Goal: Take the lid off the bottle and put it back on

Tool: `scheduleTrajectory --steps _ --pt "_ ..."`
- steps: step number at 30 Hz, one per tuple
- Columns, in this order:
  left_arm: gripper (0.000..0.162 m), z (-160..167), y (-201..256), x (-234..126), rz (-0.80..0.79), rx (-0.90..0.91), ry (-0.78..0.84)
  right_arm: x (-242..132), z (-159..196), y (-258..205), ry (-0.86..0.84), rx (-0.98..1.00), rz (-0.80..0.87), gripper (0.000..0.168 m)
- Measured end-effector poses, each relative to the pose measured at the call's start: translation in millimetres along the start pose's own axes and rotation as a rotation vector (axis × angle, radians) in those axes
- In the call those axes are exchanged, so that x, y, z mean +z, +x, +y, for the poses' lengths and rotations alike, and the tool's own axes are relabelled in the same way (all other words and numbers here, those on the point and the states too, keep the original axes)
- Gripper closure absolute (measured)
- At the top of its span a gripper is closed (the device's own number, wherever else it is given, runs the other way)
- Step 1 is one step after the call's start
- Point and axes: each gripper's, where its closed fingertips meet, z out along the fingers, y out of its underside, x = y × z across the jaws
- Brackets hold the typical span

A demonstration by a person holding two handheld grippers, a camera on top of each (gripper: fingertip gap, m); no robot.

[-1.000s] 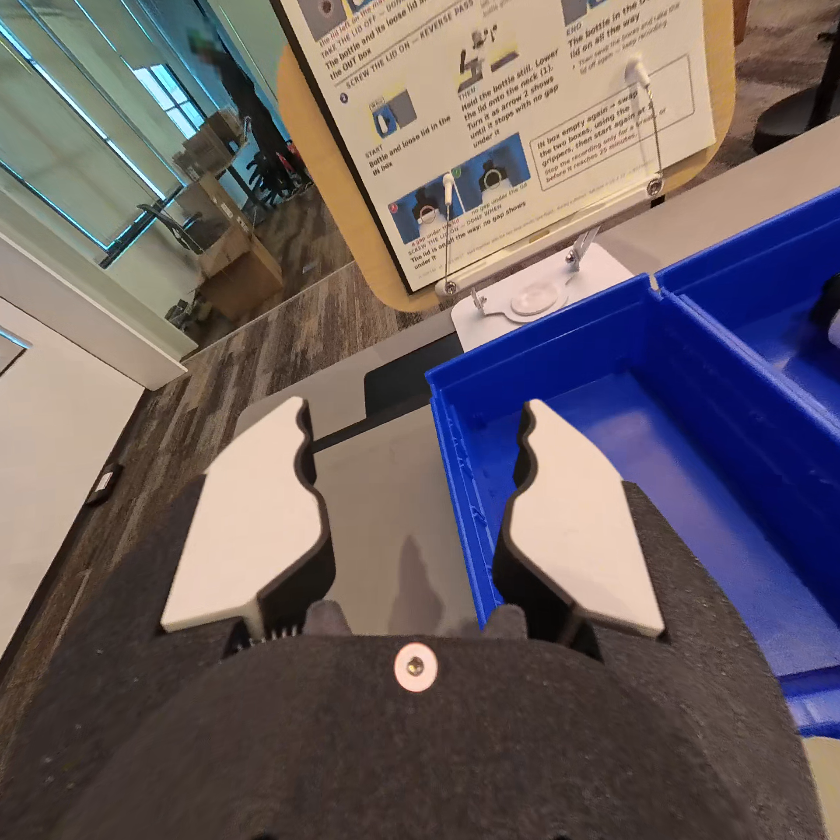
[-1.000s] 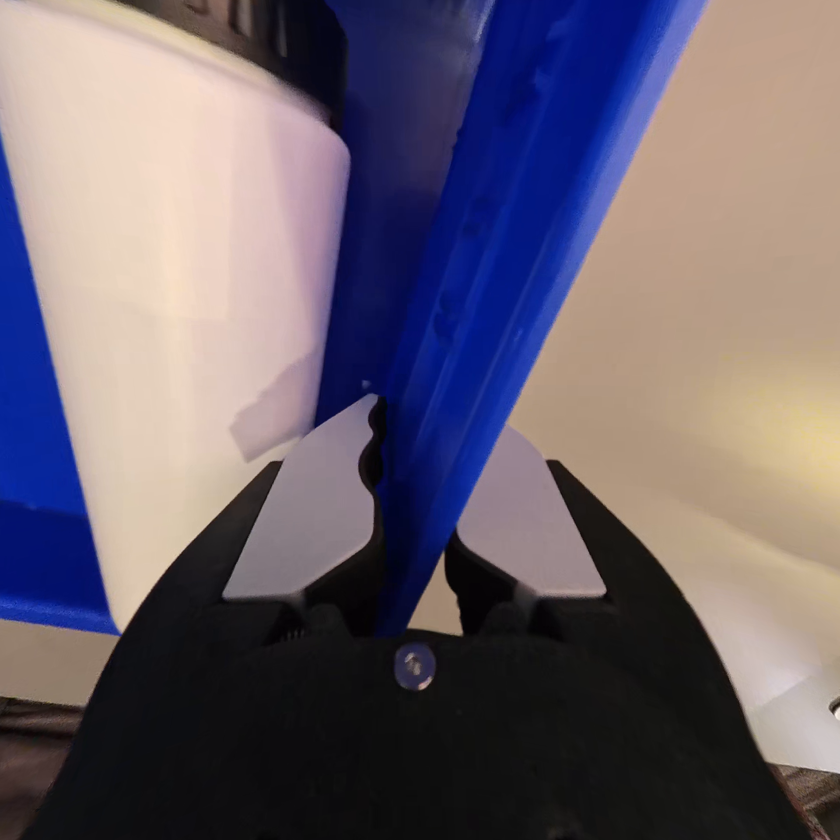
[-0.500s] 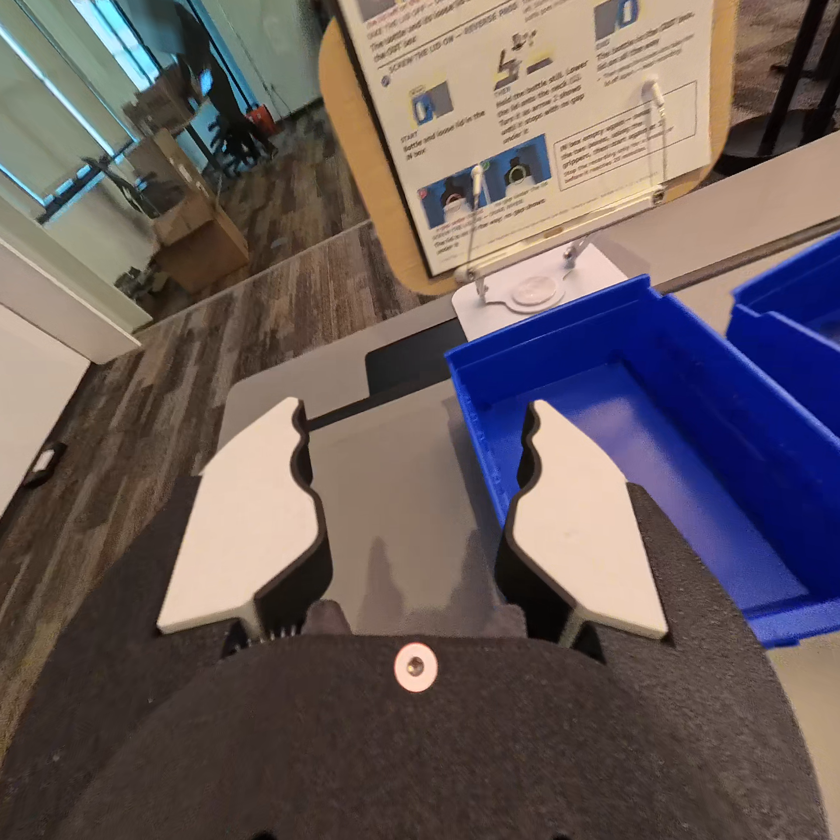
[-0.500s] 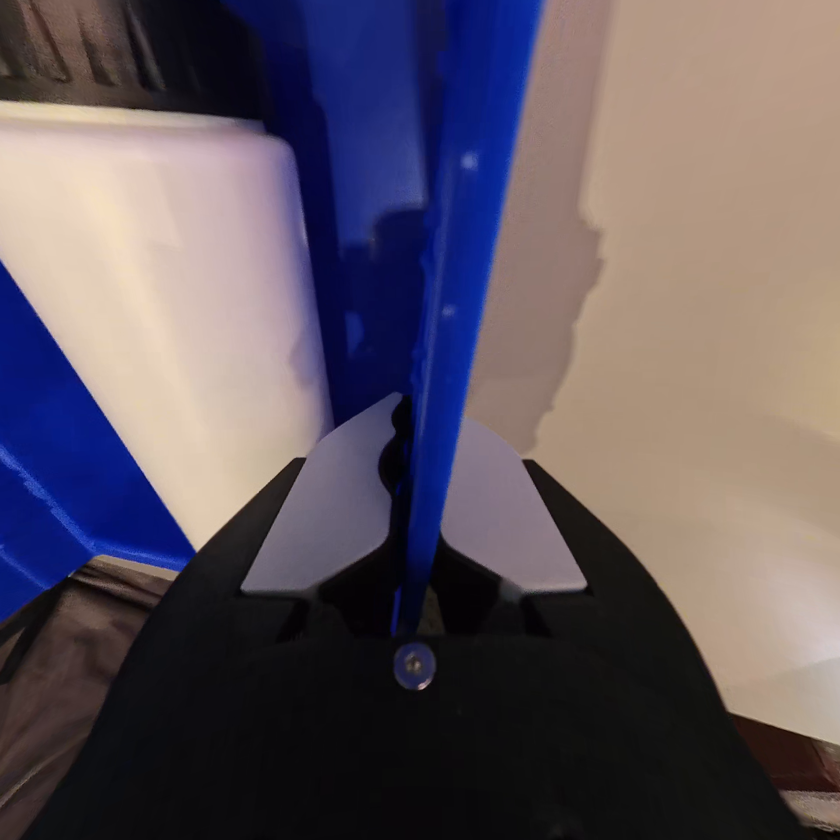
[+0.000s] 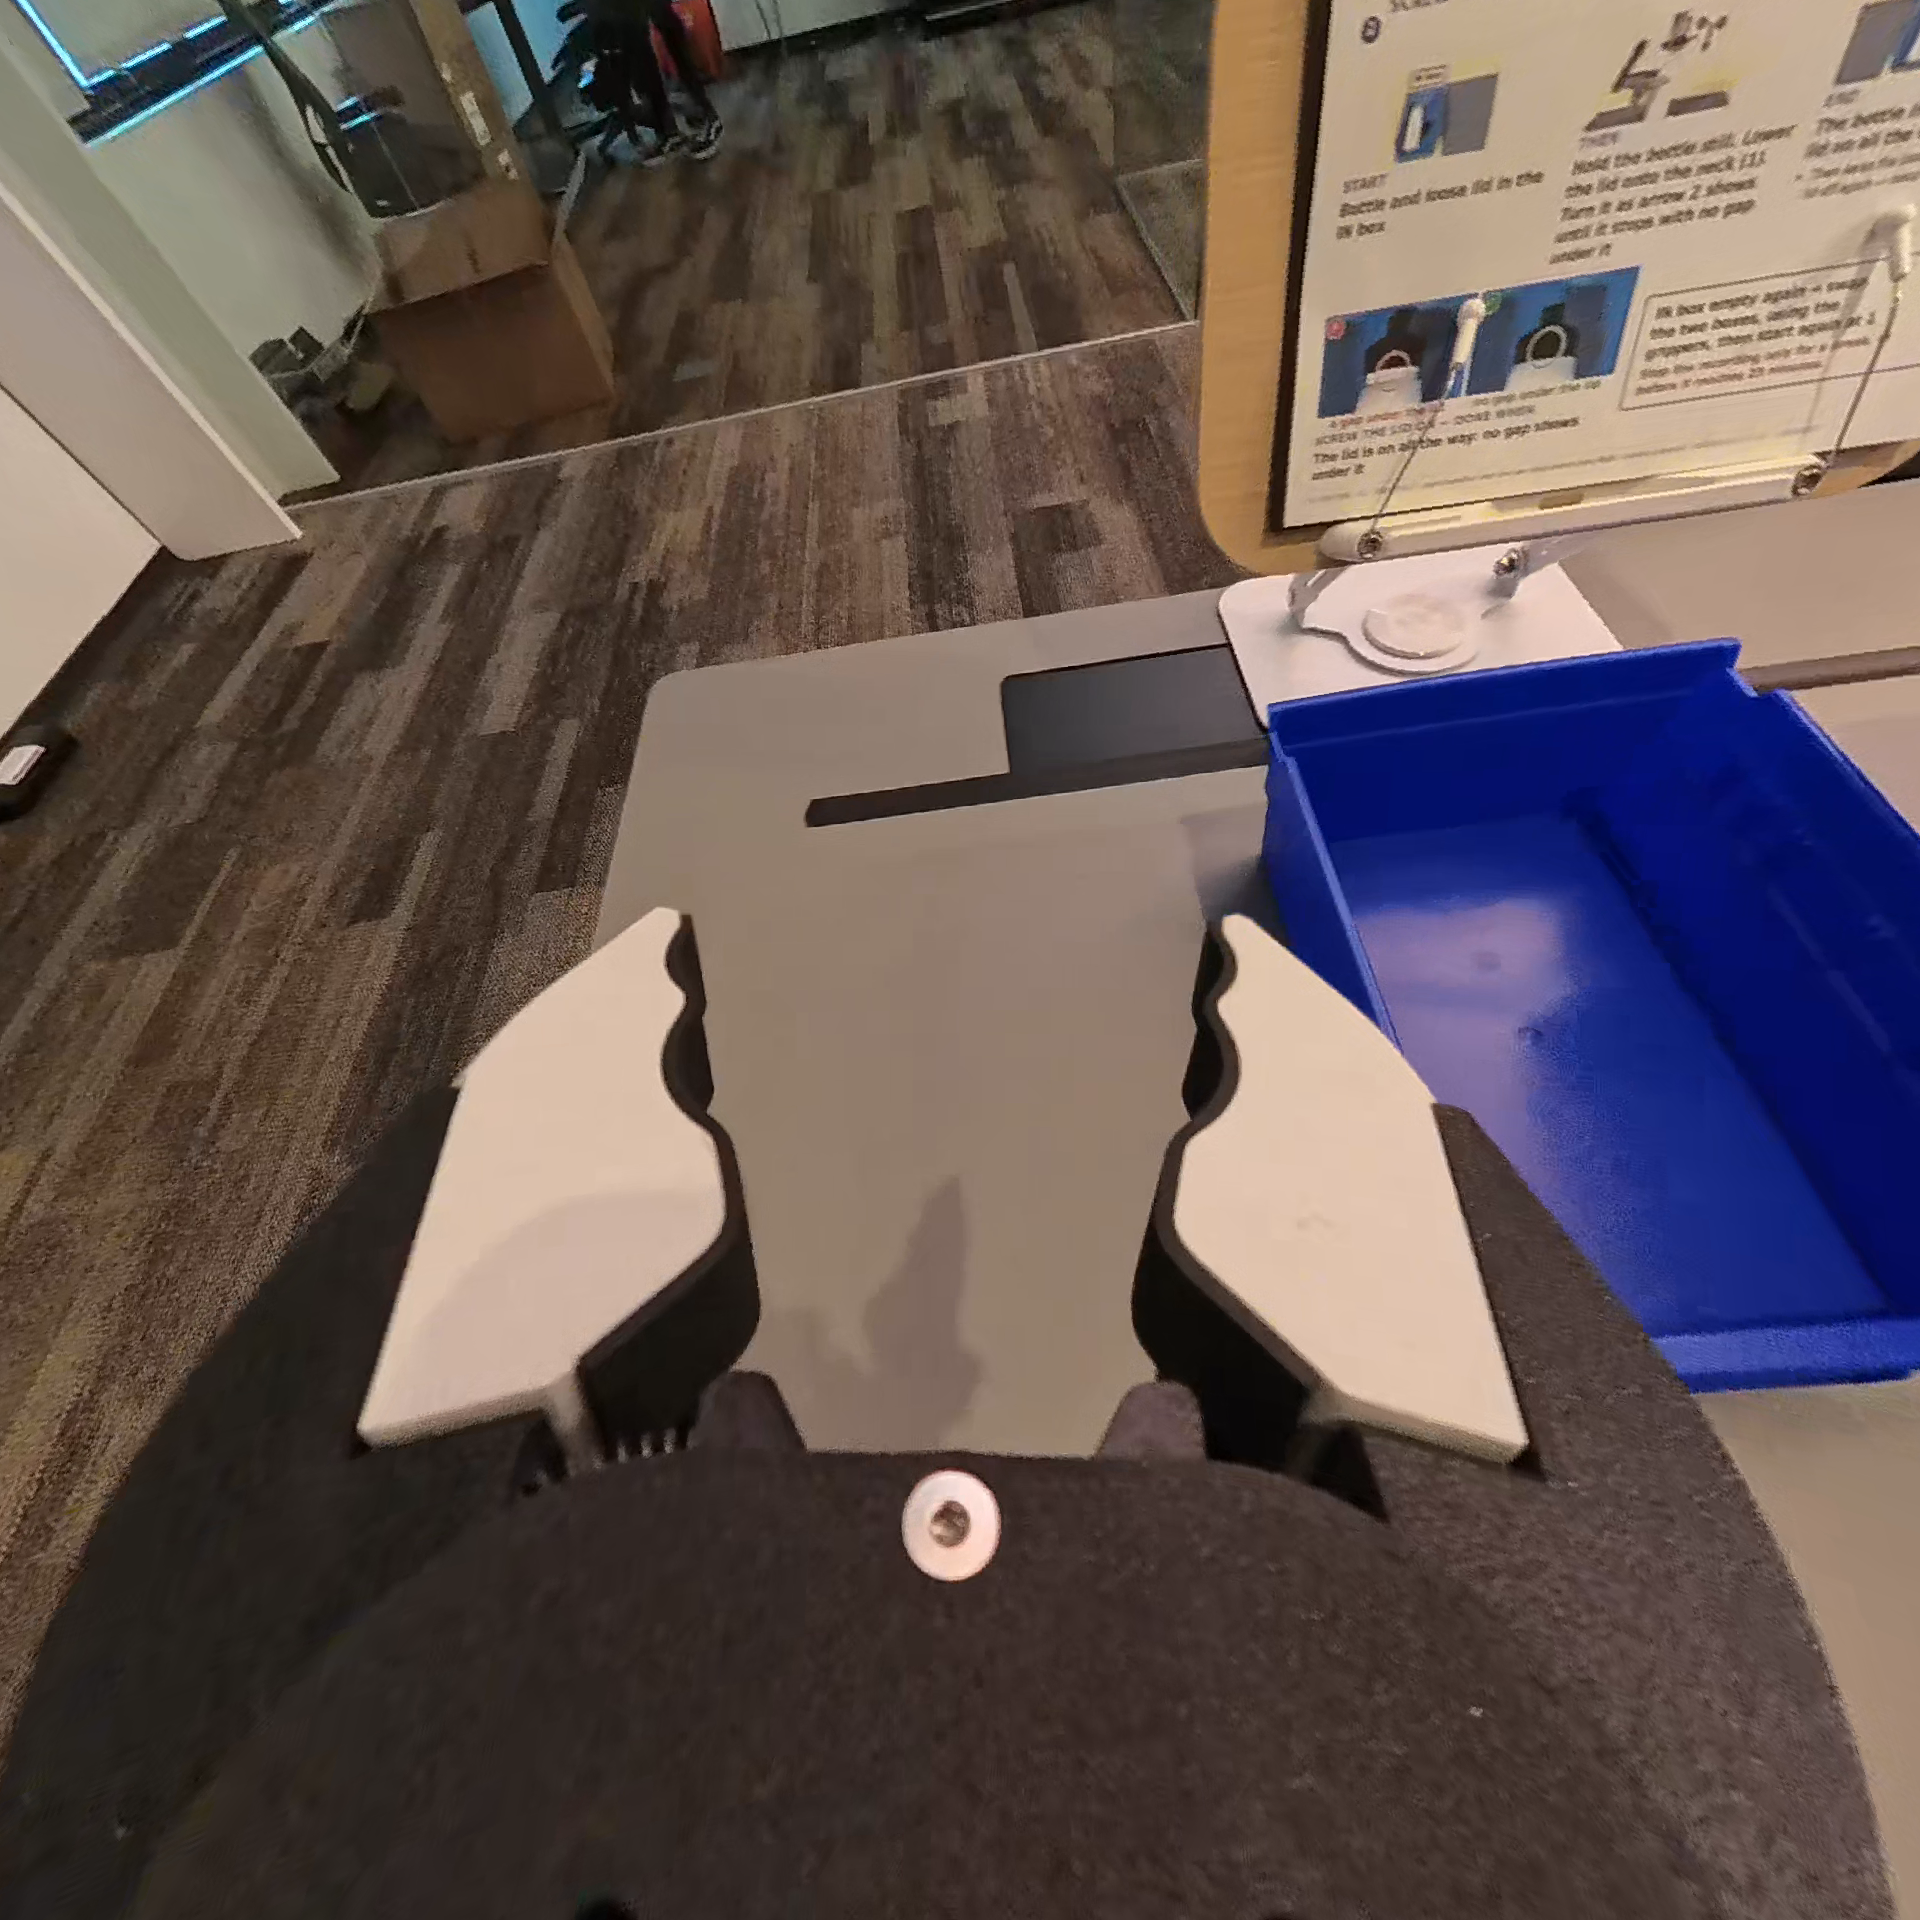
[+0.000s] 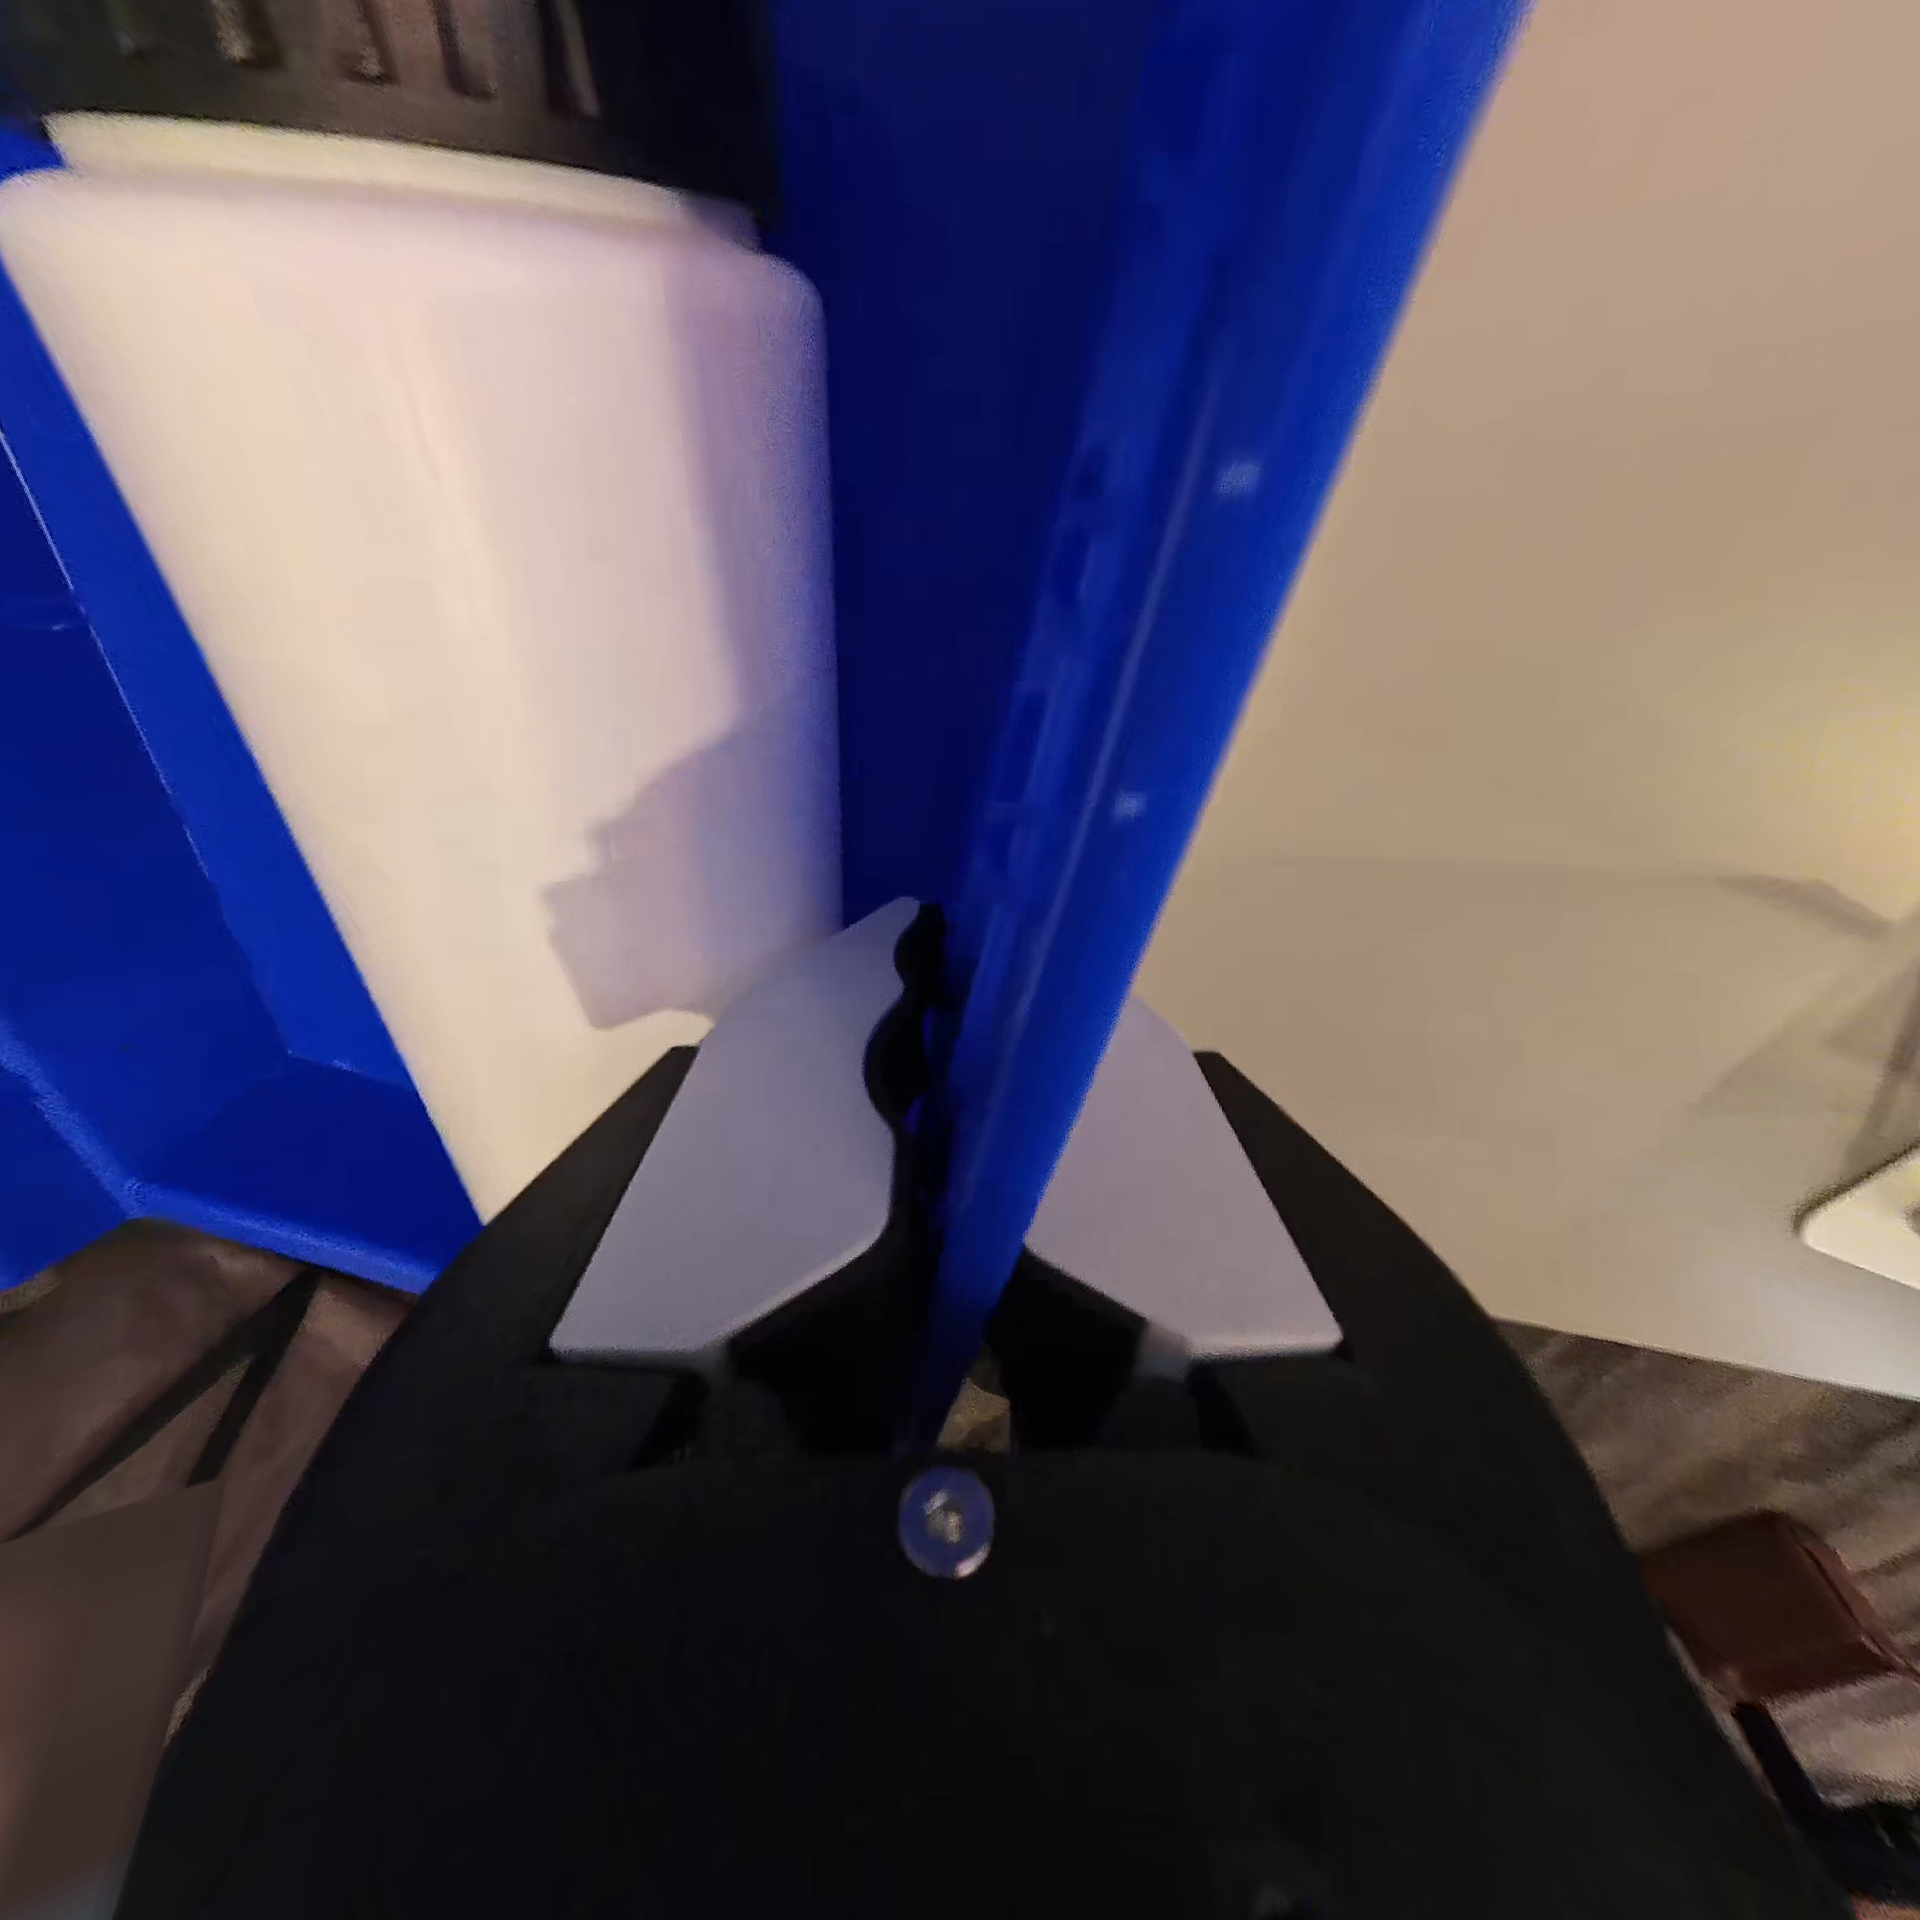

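White bottle (image 6: 436,644), black ribbed lid (image 6: 343,62), blue bin (image 5: 1621,997), grey table (image 5: 935,935).

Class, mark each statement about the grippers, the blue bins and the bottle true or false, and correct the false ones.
1. The right gripper is clamped on a blue bin wall. True.
2. The left gripper holds the bottle. False: it is open and holds nothing, above the grey table.
3. A white bottle sits inside the bin that the right gripper grips. True.
4. The blue bin in the left wrist view holds a bottle. False: no bottle shows in it.
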Motion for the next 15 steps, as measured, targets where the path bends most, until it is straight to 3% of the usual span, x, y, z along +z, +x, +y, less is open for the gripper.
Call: scheduleTrajectory --steps 7,10,15 --pt "0.071 7.2 -29.9 -11.7 -0.021 -0.081 0.007 -35.0 -51.1 -131.0 0.007 -0.152 0.003 0.163" --pt "0.084 7.7 -46.5 -21.1 -0.049 -0.136 0.034 -35.0 -80.6 -211.5 0.031 -0.258 -0.037 0.163" --pt "0.078 -1.2 -65.3 -41.4 -0.12 -0.192 0.121 -17.4 -116.6 -350.6 0.035 -0.41 -0.16 0.162"
